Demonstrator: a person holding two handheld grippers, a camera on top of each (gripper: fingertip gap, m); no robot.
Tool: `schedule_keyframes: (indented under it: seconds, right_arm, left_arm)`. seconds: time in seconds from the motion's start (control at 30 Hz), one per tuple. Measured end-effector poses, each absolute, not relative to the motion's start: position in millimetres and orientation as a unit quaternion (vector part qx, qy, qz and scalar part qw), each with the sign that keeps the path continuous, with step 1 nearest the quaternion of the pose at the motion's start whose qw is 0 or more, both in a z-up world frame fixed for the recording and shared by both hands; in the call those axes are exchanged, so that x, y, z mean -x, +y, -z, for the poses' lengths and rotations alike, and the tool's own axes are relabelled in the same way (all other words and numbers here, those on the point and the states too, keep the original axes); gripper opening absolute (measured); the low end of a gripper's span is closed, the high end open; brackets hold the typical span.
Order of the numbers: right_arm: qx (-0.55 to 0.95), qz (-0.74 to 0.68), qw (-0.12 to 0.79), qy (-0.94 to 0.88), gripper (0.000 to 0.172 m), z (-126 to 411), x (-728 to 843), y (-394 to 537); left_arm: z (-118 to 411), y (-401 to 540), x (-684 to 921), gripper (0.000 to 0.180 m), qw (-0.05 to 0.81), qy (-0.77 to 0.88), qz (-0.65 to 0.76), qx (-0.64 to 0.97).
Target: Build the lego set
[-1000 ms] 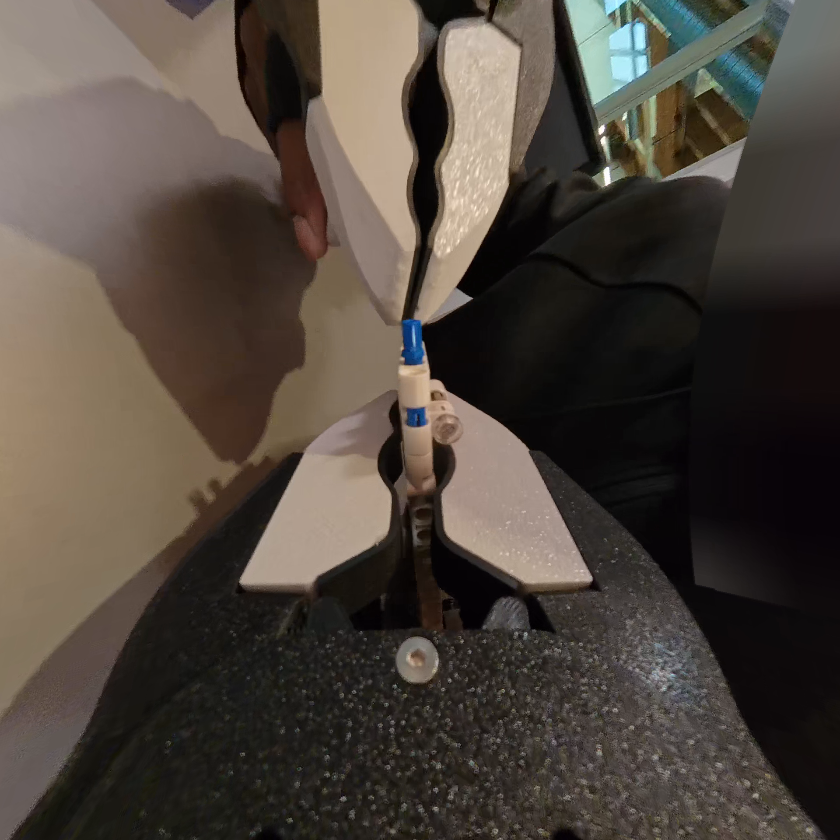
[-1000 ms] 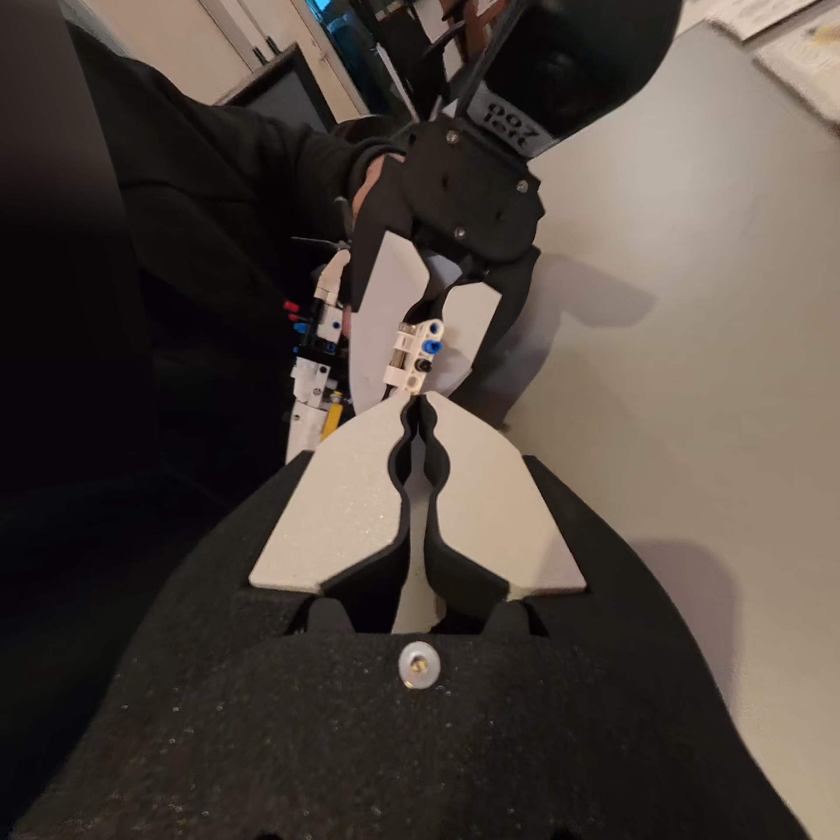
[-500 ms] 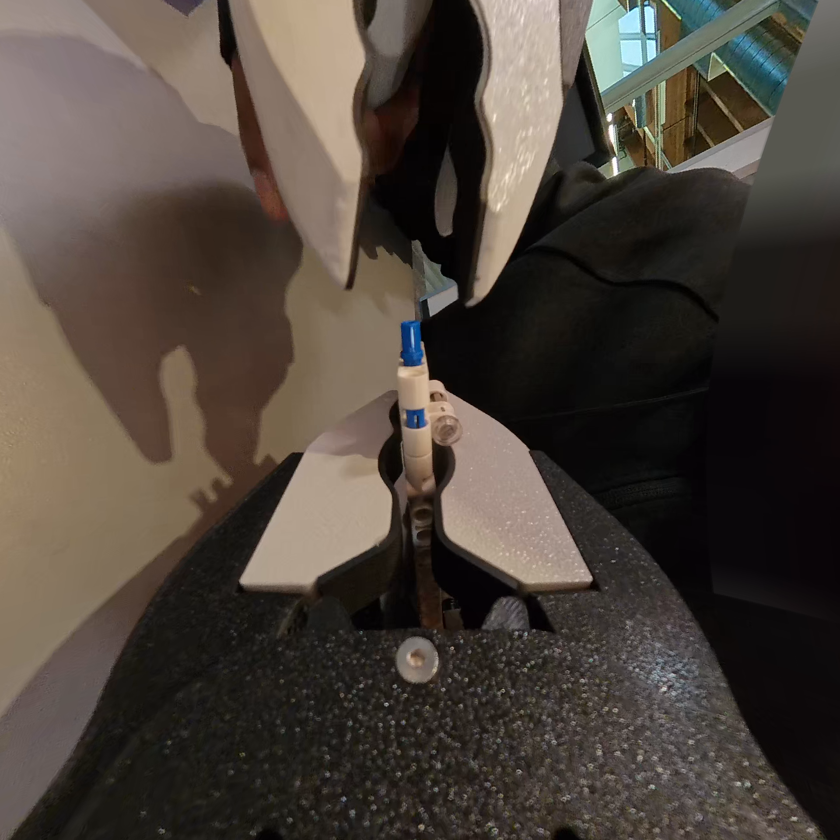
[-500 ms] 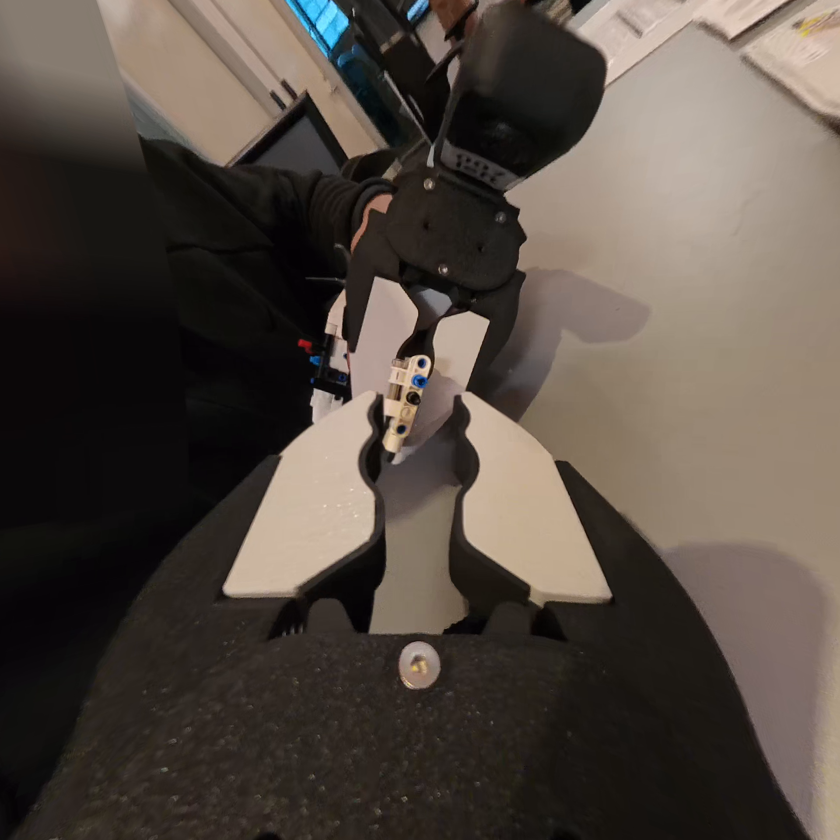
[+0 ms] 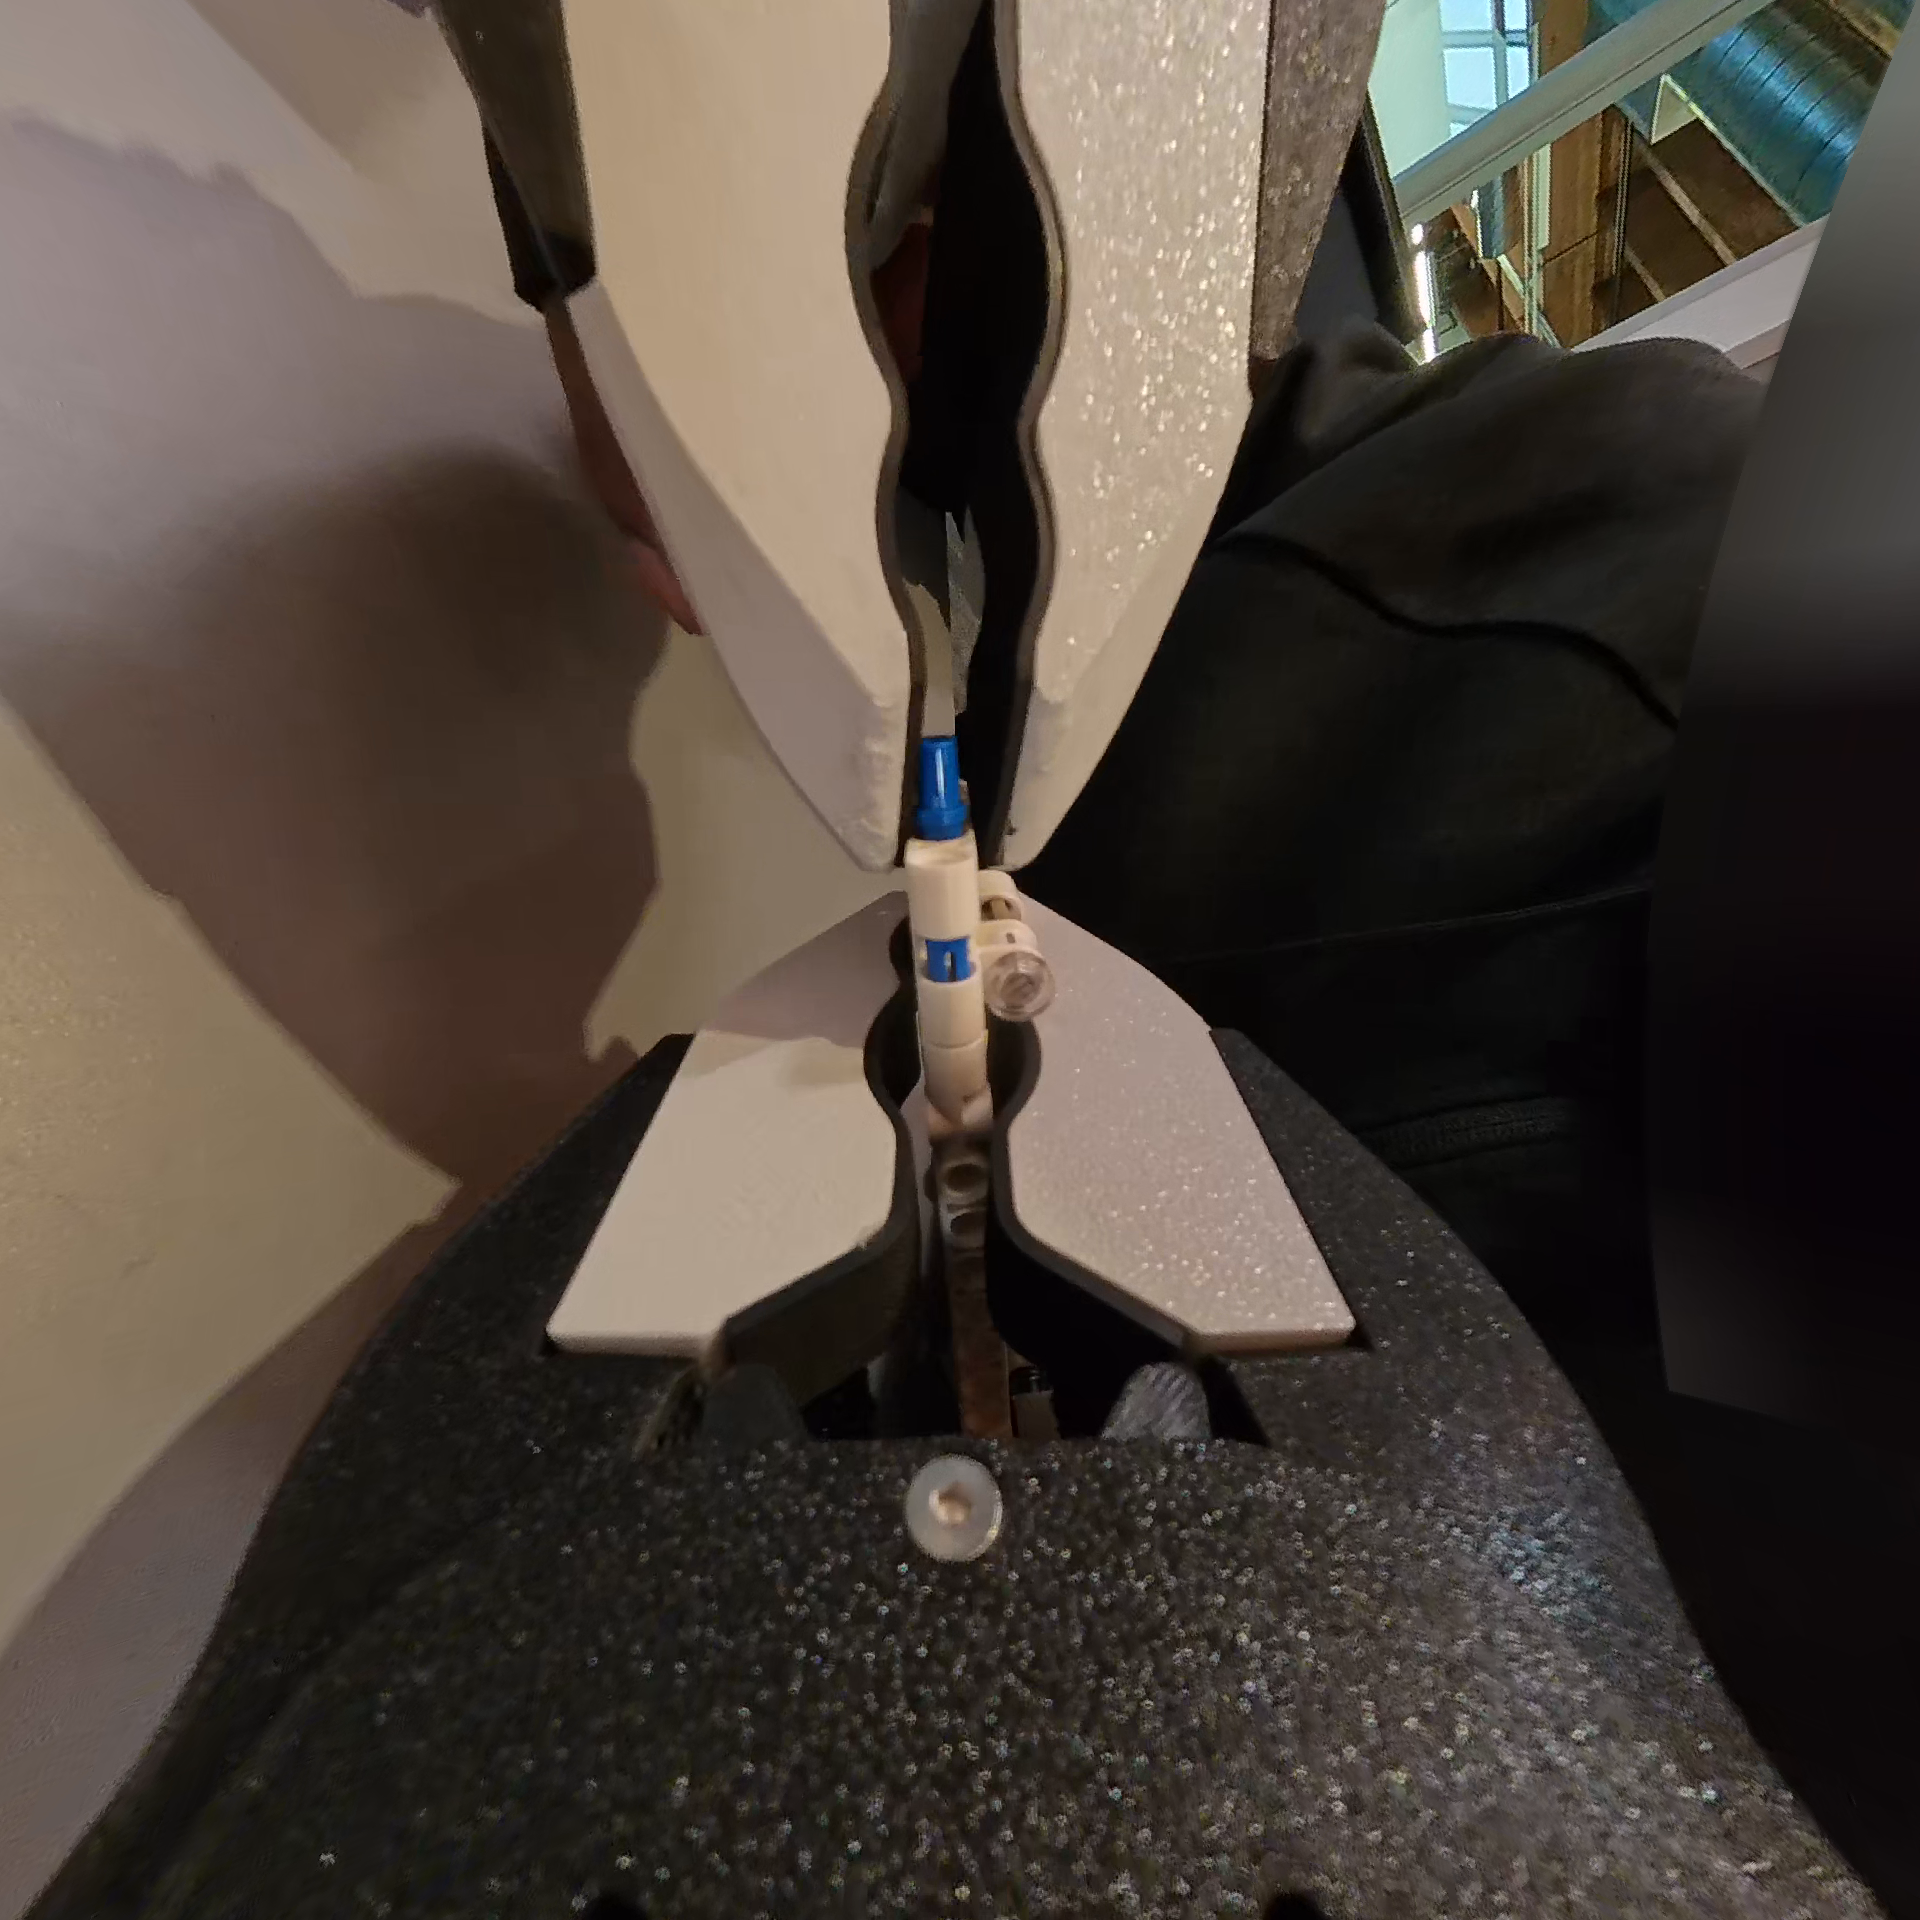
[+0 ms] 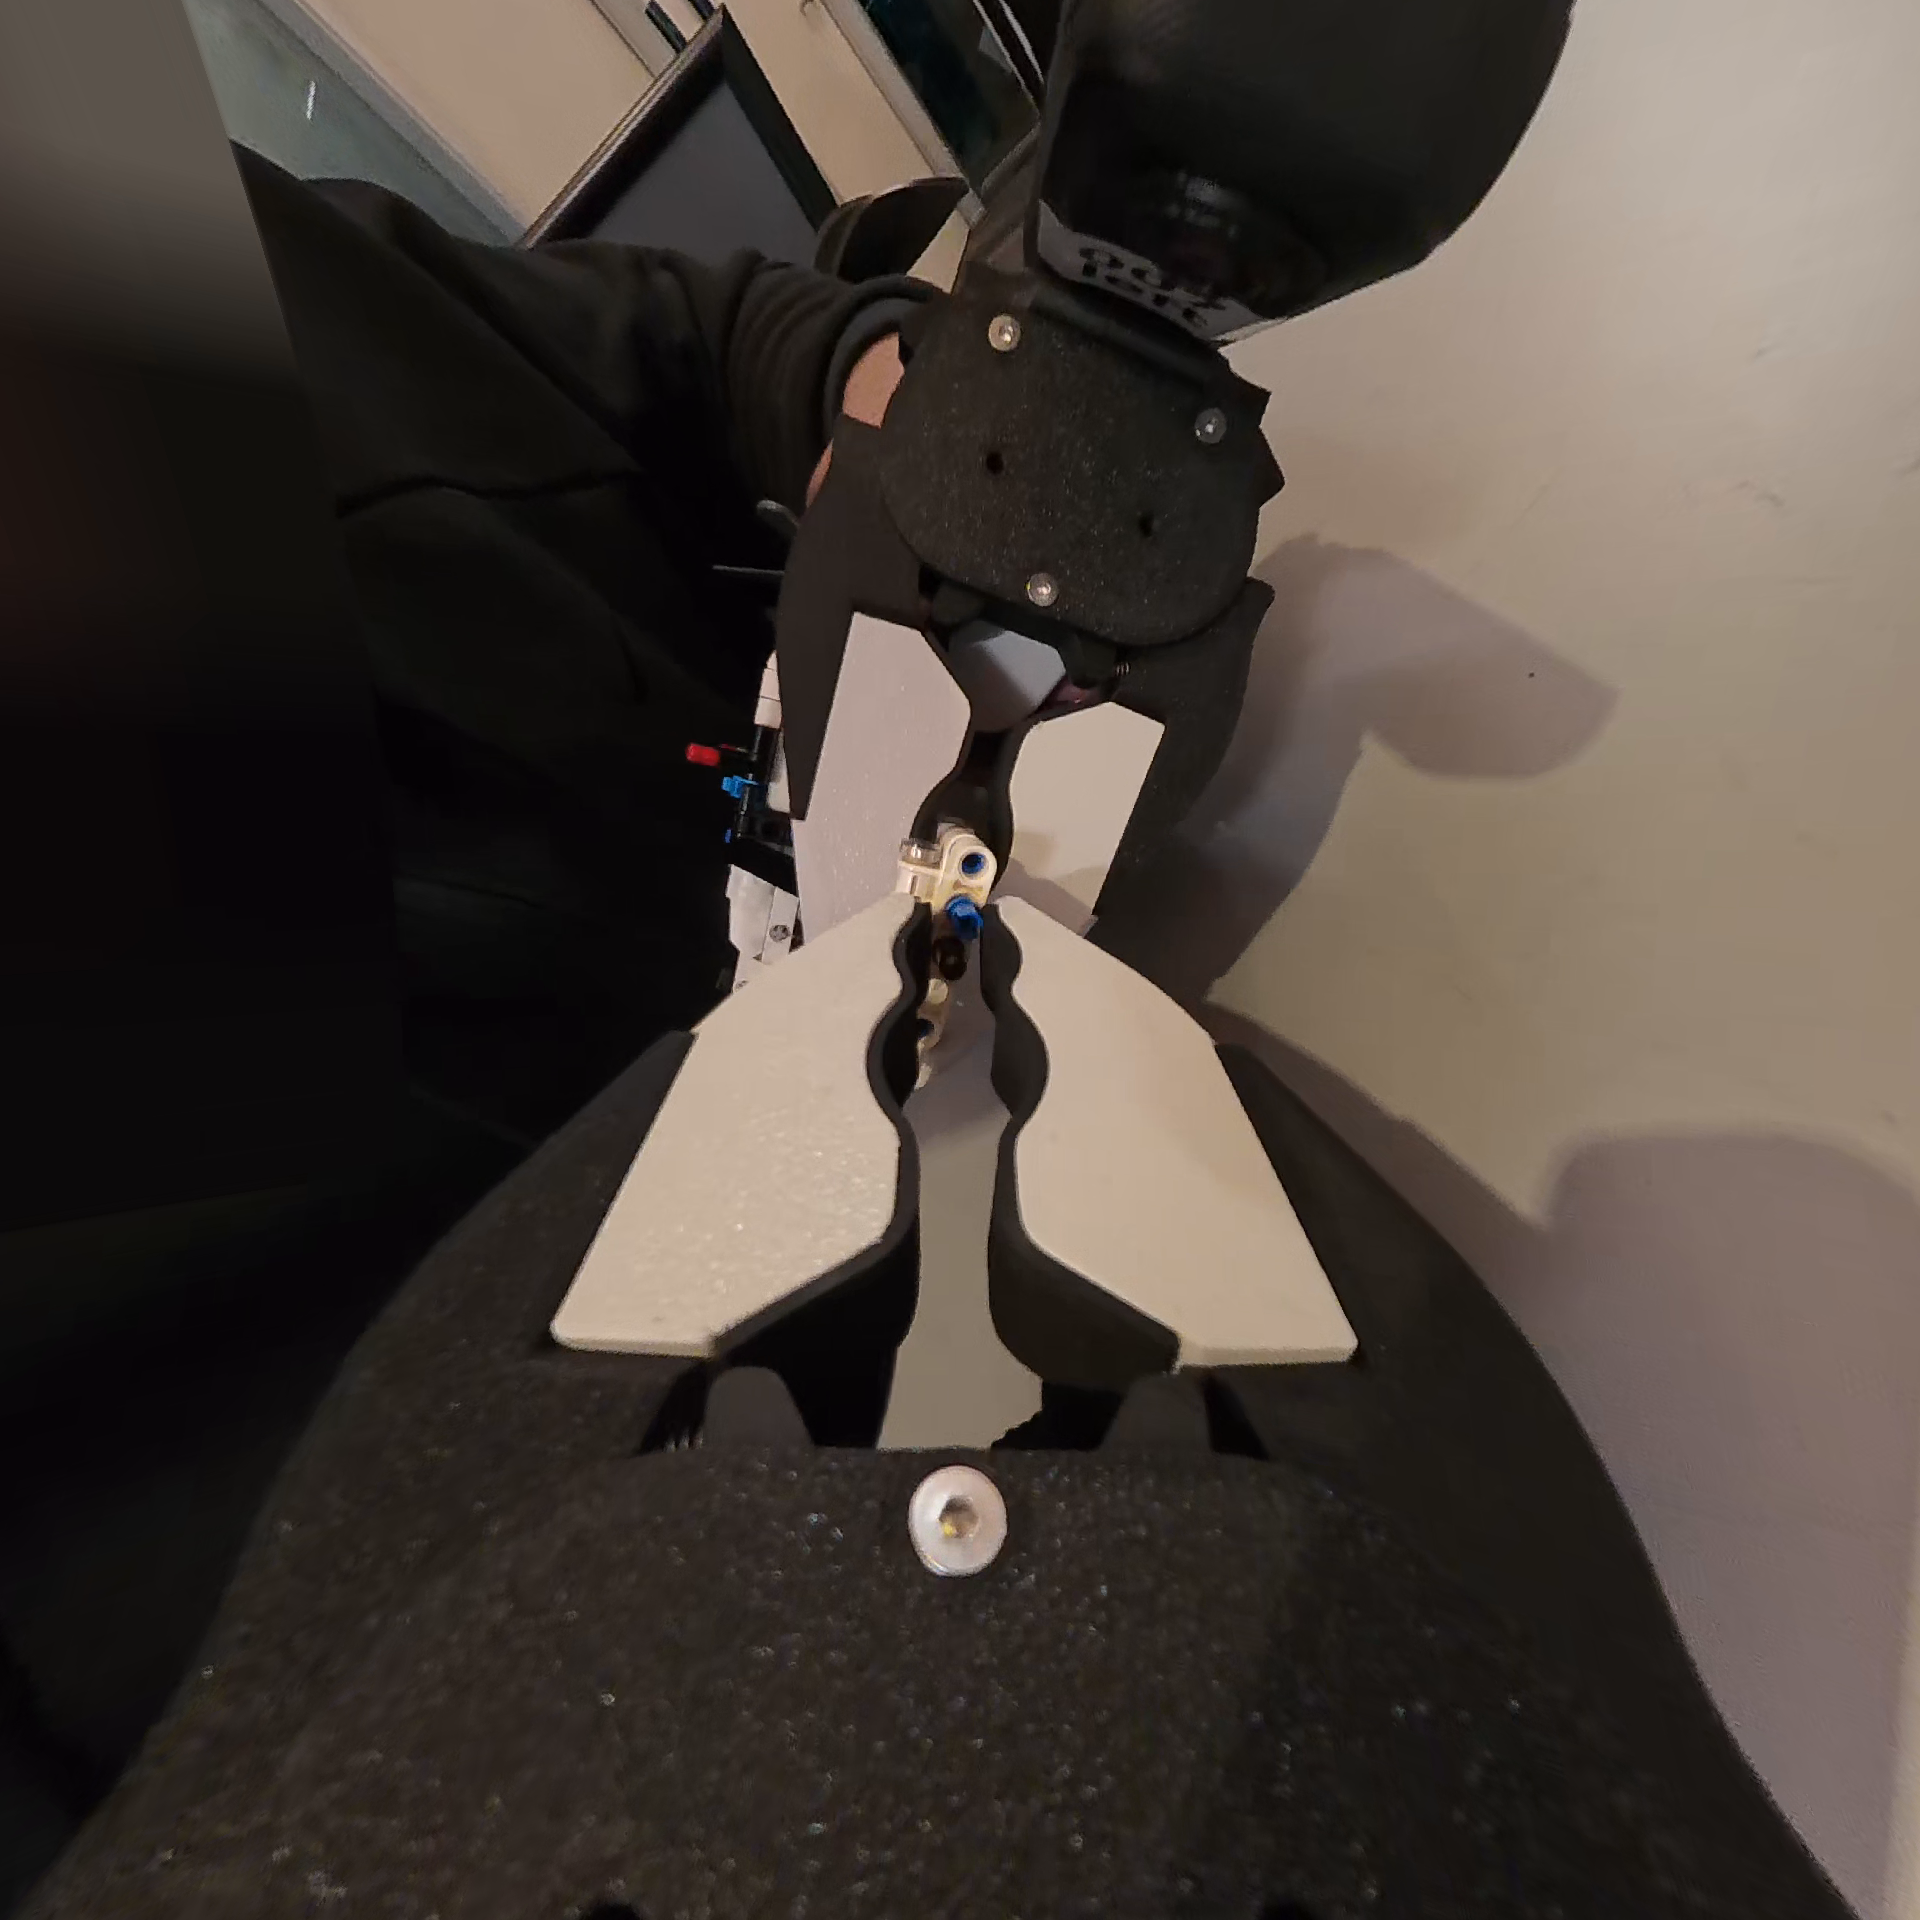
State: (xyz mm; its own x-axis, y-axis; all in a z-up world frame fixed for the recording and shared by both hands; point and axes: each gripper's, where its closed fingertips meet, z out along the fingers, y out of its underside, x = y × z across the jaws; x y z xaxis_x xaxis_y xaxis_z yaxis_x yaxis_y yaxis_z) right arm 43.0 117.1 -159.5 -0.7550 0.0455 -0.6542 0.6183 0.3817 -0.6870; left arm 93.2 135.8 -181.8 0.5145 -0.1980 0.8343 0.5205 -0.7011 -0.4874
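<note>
1. Left gripper [image 5: 951,940] is closed tight on a white toy piece [image 5: 940,894], held up over the table [image 6: 1610,987].
2. Its blue peg [image 5: 938,790] sticks out at the far end.
3. Right gripper [image 6: 951,914] was wide open a moment ago. Now its fingers have closed in on the peg end, so both grippers hold the one piece.
4. More toy parts [image 6: 758,831] sit behind, by a black sleeve [image 6: 520,468].
5. Only the left gripper's small label [image 6: 1143,275] has writing.

Speckled black grippers [image 5: 951,904] — white fingers [image 5: 769,1174]; black sleeves [image 6: 582,416].
</note>
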Motion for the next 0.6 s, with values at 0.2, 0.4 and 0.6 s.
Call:
schedule_keyframes:
  seconds: [0.2,0.4,0.6]
  right_arm:
    - [-0.189,0.498,0.300,0.791,0.008,158.6,-46.3,117.0]
    - [-0.169,0.470,0.327,0.802,0.008,159.9,-50.2,115.0]
    - [-0.183,0.477,0.334,0.792,0.008,162.8,-49.3,112.2]
  left_arm:
    - [181.9,136.6,-95.3,0.008,0.365,-0.093,0.470,0.798]
    - [182.1,137.8,-96.7,0.008,0.366,-0.093,0.471,0.797]
    - [184.0,136.1,-95.6,0.008,0.369,-0.099,0.474,0.793]
